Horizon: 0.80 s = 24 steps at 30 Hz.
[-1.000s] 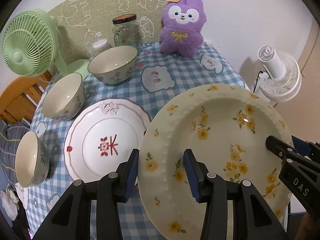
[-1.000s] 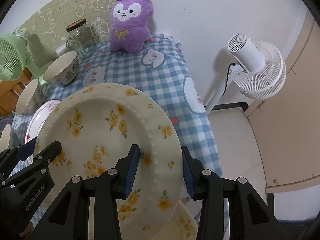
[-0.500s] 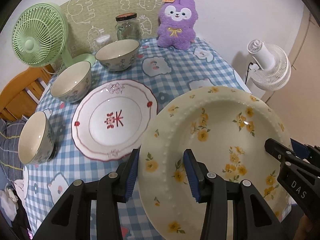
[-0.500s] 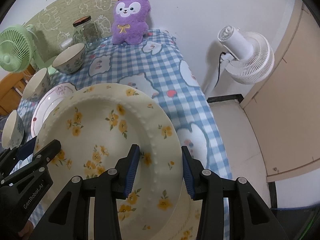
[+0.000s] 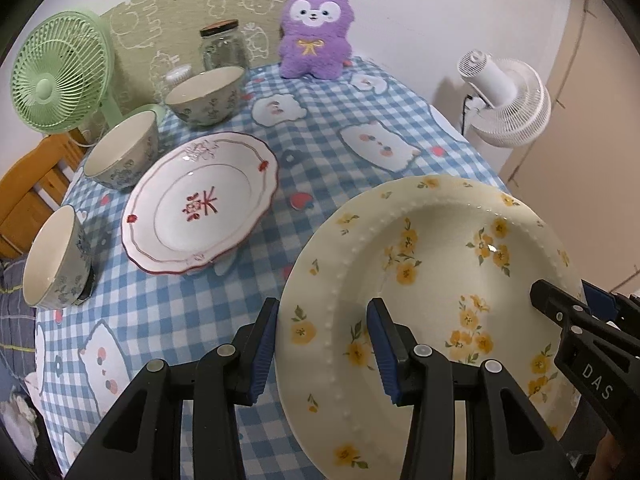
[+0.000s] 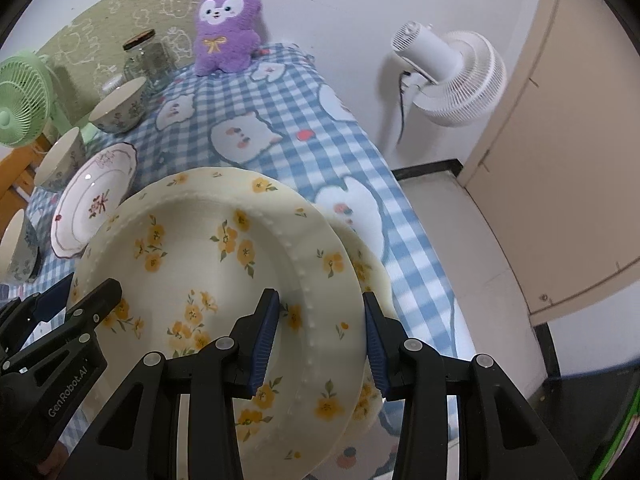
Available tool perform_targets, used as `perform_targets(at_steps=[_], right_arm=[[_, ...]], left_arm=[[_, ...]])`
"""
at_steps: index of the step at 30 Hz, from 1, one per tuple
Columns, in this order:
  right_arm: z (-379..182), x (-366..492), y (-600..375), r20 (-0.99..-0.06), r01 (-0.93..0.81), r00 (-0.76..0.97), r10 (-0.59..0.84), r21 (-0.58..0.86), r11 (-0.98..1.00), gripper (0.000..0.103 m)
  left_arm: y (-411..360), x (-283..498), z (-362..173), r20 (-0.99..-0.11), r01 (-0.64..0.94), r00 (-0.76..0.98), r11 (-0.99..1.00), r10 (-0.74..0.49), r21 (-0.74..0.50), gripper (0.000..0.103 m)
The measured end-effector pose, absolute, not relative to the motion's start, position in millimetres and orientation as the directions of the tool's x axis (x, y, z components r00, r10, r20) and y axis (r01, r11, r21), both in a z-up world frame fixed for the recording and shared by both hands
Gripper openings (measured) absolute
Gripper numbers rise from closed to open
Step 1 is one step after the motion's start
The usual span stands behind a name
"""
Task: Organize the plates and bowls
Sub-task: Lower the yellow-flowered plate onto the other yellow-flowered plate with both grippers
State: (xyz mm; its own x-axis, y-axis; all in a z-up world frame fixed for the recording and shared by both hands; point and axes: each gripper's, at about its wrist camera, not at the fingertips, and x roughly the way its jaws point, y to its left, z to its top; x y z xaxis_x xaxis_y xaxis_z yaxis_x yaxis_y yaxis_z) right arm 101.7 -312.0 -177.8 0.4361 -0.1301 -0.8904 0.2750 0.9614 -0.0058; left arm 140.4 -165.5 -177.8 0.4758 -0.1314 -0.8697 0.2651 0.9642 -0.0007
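The yellow-flowered plate [image 5: 432, 292] is held up off the blue checked tablecloth [image 5: 320, 128], carried between both tools, and the relation that matters is what lies below it. In the right wrist view a second cream plate with the same yellow flowers [image 6: 370, 276] shows only as a crescent past the held plate's right rim, so the held plate sits almost directly over it, shifted a little to the left. If the aim is to stack the pair, the coming move is probably a short descent with a slight drift right.

Measured from the held plate, the white plate with the red character [image 5: 200, 204] lies well to the left on the cloth, and the three patterned bowls [image 5: 204, 94] stand farther left and back, beyond that white plate. A round plate has no long axis; it tilts, its left edge lower.

The left gripper [image 5: 322, 346] straddles the near-left rim, one blue pad outside the edge and one over the inner face, partly spread, apparently bearing the plate. The right gripper [image 6: 320, 338] straddles the near-right rim likewise. Whether the pads press the rim firmly cannot be told. Both are equally near.
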Motion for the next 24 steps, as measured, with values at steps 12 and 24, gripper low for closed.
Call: perform_targets(at_steps=[12,24], right_arm=[[-191.4,89.7,-322.1,-0.900,0.323,0.409,-0.153,-0.014,0.946,0.044],[-201.0,99.2,-327.8,-0.908,0.312,0.388,-0.158,-0.031,0.949,0.044]], left_arm=[[-179.7,132.2,-194.2,-0.881,0.315,0.452,0.949,-0.139,0.012,0.045],[-187.0,137.8,-205.7,-0.893,0.305,0.429,0.952,-0.134,0.004,0.045]])
